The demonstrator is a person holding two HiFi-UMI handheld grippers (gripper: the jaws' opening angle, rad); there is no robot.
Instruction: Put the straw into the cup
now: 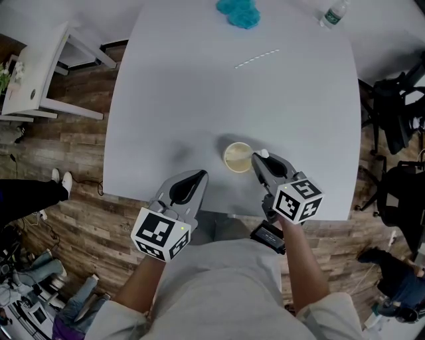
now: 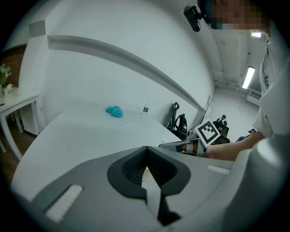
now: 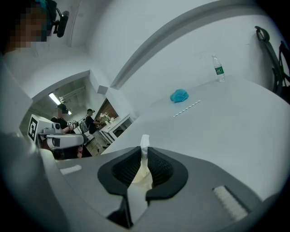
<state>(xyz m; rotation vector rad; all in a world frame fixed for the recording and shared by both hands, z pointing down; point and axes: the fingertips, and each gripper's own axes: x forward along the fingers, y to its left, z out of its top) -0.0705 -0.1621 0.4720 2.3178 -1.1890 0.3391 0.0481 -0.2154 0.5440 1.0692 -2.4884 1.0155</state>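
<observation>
A cream paper cup [image 1: 238, 157] stands near the front edge of the grey table [image 1: 199, 80]. My right gripper [image 1: 259, 157] is just right of the cup's rim, shut on a thin white straw [image 3: 144, 141] that pokes up between its pads. The straw's end shows as a white dot [image 1: 263, 153] from above. Behind the right jaws I see the cup's cream wall [image 3: 141, 174]. Whether the straw's lower end is inside the cup is hidden. My left gripper [image 1: 199, 174] sits left of the cup, apart from it, shut with nothing in it.
A white dashed stick [image 1: 257, 58] lies farther back on the table, with a teal cloth [image 1: 238, 12] and a water bottle [image 1: 334, 13] at the far edge. A white side table [image 1: 33, 73] stands to the left, black chairs [image 1: 398, 119] to the right.
</observation>
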